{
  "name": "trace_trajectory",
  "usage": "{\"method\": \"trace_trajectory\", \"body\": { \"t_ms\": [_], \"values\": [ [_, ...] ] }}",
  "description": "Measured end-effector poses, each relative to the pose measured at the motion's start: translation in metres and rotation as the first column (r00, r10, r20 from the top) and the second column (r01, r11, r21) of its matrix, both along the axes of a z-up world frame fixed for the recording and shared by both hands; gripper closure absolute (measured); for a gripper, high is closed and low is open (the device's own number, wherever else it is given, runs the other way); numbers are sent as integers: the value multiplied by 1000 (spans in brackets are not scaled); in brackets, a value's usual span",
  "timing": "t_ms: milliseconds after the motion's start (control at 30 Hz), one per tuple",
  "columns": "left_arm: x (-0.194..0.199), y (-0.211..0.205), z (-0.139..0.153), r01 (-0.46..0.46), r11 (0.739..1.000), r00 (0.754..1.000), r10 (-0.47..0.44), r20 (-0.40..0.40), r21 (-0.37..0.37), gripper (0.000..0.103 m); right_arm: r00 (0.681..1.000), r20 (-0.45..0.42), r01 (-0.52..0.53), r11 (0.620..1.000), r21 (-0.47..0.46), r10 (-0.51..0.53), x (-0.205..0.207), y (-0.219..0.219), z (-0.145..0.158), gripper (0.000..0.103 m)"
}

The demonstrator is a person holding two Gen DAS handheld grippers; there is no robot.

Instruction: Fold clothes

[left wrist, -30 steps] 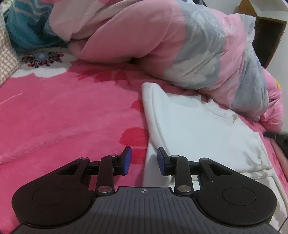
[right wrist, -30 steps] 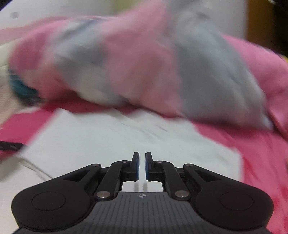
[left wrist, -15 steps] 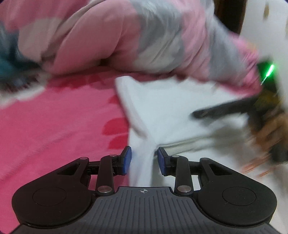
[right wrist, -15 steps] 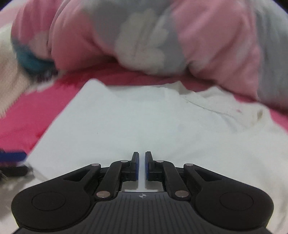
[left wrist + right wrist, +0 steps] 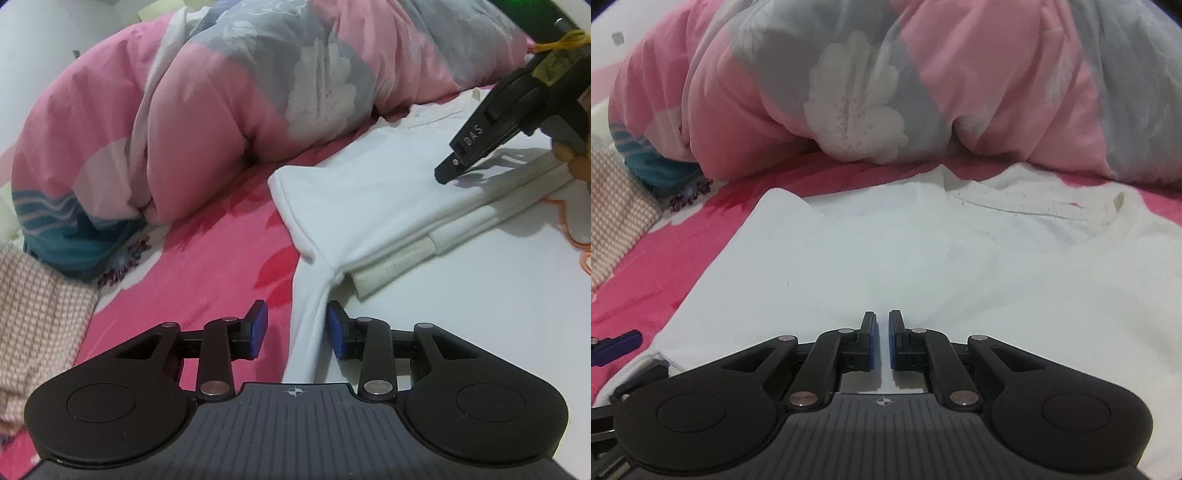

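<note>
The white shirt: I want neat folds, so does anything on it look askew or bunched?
Yes. At the shirt's near left edge, a strip of fabric is gathered into a narrow ridge running between the pads of the open left claw, instead of lying flat. The folded sleeve beside it lies flat.

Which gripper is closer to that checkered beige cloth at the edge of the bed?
Left. The left gripper hovers just right of the checkered cloth, straddling the white shirt's edge. The right gripper sits farther right, over the shirt's middle.
</note>
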State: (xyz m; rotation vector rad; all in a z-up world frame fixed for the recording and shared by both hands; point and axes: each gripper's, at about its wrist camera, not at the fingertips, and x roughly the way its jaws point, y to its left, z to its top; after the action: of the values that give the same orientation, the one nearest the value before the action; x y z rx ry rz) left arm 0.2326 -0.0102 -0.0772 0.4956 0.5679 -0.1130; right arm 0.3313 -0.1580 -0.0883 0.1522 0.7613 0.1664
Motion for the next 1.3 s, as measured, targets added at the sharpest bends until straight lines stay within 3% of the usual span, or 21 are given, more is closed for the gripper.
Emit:
{"method": "trace_trajectory", "body": {
  "t_ms": [100, 267, 367, 433, 467, 533, 633, 700, 733, 800, 867, 967, 1033, 1200, 1233, 1300],
  "values": [
    [12, -5, -3, -10, 1000, 1000, 10, 17, 18, 68, 1000, 3, 1, 1000, 5, -1, 0, 0, 0, 97],
    [12, 22, 5, -128, 984, 991, 132, 20, -127, 64, 1000, 5, -1, 1000, -1, 1, 0, 1, 0, 97],
    [7, 33, 5, -144, 968, 990, 141, -31, -206, 64, 1000, 1, -5, 1000, -14, 5, 0, 3, 0, 97],
    [5, 49, 8, -138, 941, 989, 113, -99, -309, 64, 1000, -3, -11, 1000, -26, 11, 2, 5, 4, 97],
    [3, 59, 10, -136, 920, 987, 92, -135, -368, 64, 1000, -7, -19, 999, -36, 19, 5, 8, 10, 97],
    [-3, 85, 15, -130, 852, 983, 43, -178, -507, 64, 999, -15, -34, 998, -55, 33, 11, 15, 22, 97],
    [-12, 122, 22, -130, 714, 974, -37, -223, -688, 63, 998, -28, -57, 995, -83, 55, 19, 24, 40, 94],
    [-7, 132, 25, -118, 648, 976, -65, -210, -753, 62, 997, -36, -73, 992, -102, 69, 25, 31, 52, 93],
    [-1, 132, 26, -104, 628, 976, -86, -201, -771, 61, 996, -41, -80, 990, -112, 76, 28, 34, 58, 90],
    [16, 122, 24, -75, 629, 974, -119, -192, -773, 61, 995, -50, -96, 987, -130, 90, 33, 40, 70, 86],
    [36, 108, 16, -82, 645, 966, -136, -220, -760, 61, 990, -52, -139, 981, -132, 133, 50, 58, 81, 75],
    [51, 107, -6, -135, 606, 952, -141, -273, -784, 61, 976, -60, -217, 968, -128, 211, 86, 91, 89, 65],
    [54, 111, -14, -143, 568, 949, -155, -276, -811, 61, 969, -78, -243, 958, -153, 234, 113, 110, 83, 65],
    [55, 116, -19, -140, 535, 948, -171, -269, -834, 61, 953, -190, -276, 934, -228, 236, 174, 143, 50, 65],
    [55, 117, -19, -141, 533, 949, -168, -268, -834, 61, 948, -216, -282, 931, -232, 233, 181, 145, 43, 67],
    [54, 118, -19, -145, 529, 950, -163, -267, -836, 61, 938, -255, -292, 933, -210, 236, 188, 144, 35, 80]
  ]
}}
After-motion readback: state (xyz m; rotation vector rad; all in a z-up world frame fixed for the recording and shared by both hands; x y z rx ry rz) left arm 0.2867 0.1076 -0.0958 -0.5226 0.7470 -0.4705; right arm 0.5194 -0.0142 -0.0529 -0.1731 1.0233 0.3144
